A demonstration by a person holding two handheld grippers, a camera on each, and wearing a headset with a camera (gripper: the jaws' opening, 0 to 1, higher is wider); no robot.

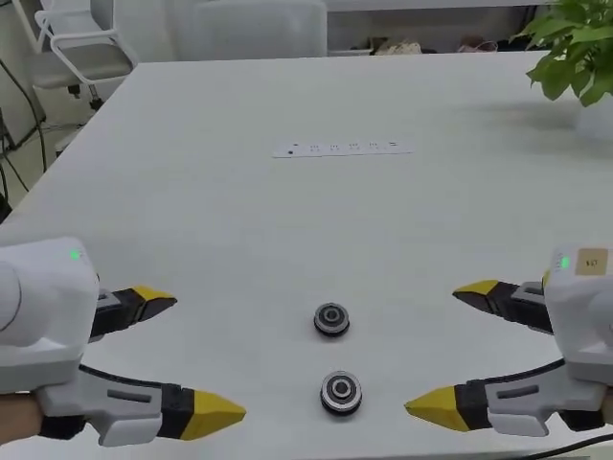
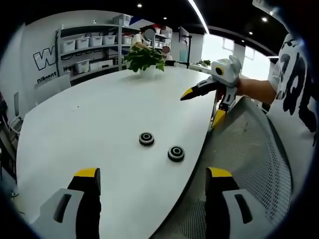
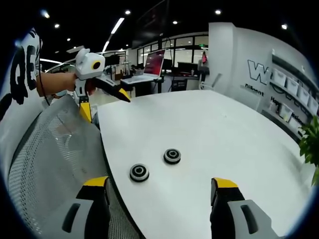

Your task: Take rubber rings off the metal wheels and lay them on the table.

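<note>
— How did your jaws stand?
— My left gripper (image 1: pixel 206 356) and right gripper (image 1: pixel 434 350) gaped wide, holding nothing. Between them, the near wheel (image 1: pixel 340 393) and far wheel (image 1: pixel 331 319) sat on the surface (image 1: pixel 287 220).
— Progress?
— None: rubber rings (image 1: pixel 340 412) on both. Only a wall "W" (image 2: pixel 42 59) was legible.
</note>
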